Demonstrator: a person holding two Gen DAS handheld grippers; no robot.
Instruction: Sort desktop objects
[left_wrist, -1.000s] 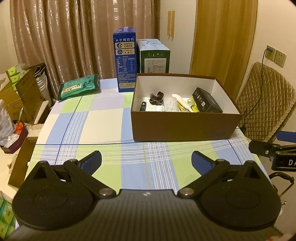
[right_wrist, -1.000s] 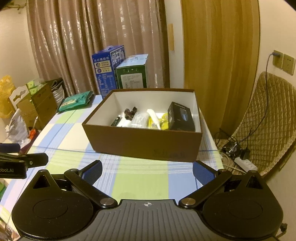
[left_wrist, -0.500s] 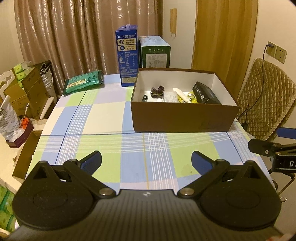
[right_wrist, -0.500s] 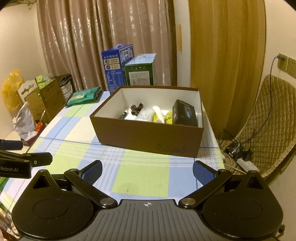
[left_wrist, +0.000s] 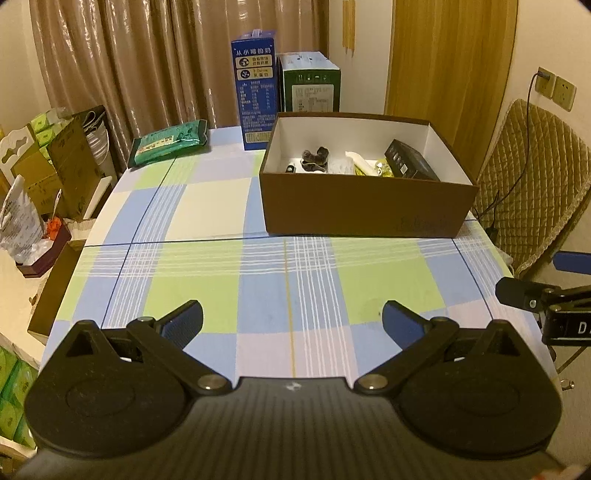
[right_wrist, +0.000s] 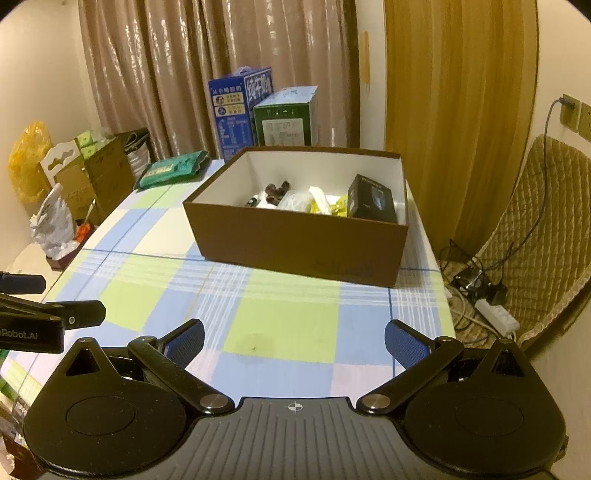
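— Well, where are the things to sort?

— On the desk (left_wrist: 207, 206) with the checked blue and green cloth stands a brown cardboard box (left_wrist: 364, 206), open on top. Inside lie a black rectangular carton (left_wrist: 410, 164), a yellow wrapper (left_wrist: 382, 170) and a small dark clip (left_wrist: 314, 157).

— How will they handle?

— I think the carton is stiff and light; hold it across its narrow sides. The wrapper looks soft and slippery.

— And the tools?

— The left tool (left_wrist: 291, 321) and the right tool (right_wrist: 295, 339) both have fingers wide apart, holding nothing, near the desk's front edge.
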